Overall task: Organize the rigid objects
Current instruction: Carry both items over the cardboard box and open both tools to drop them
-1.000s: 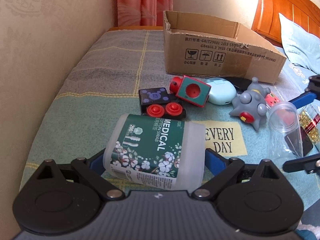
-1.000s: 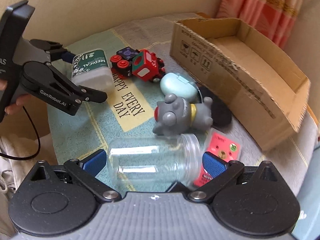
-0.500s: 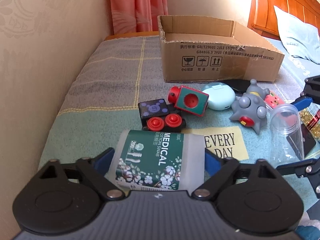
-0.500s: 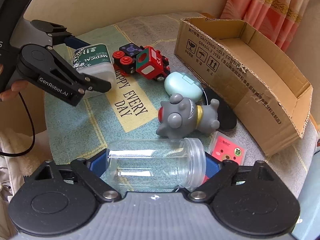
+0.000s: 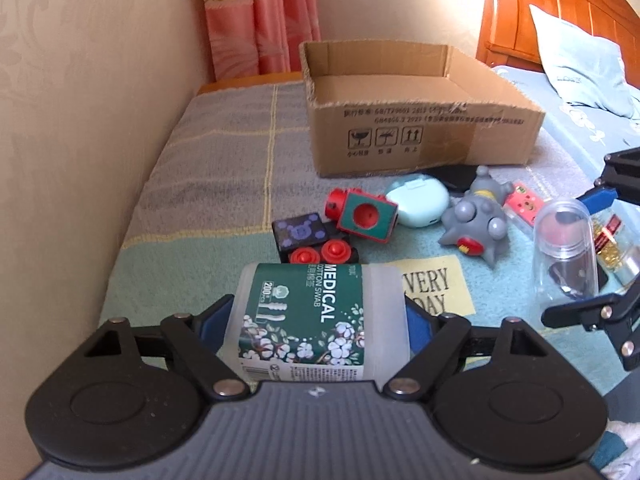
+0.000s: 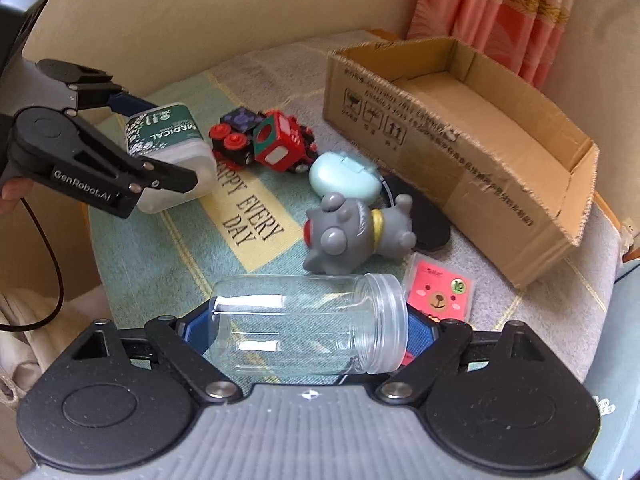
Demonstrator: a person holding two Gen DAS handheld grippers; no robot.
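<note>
Nearest us, the left gripper (image 5: 316,320) is closing on the cotton swab tub (image 5: 316,320), which lies crosswise between its pads; our right gripper (image 6: 308,332) clamps the clear jar (image 6: 308,332) the same way — long axis across the fingers. The cardboard box (image 6: 500,168) sits beyond the toys, open-topped, nearer our right.

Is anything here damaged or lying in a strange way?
Yes. The cardboard box has ragged, torn top edges. The grey toy figure lies tipped on its side, partly over a flat black object. The red toy train also lies tilted, not on its wheels.
</note>
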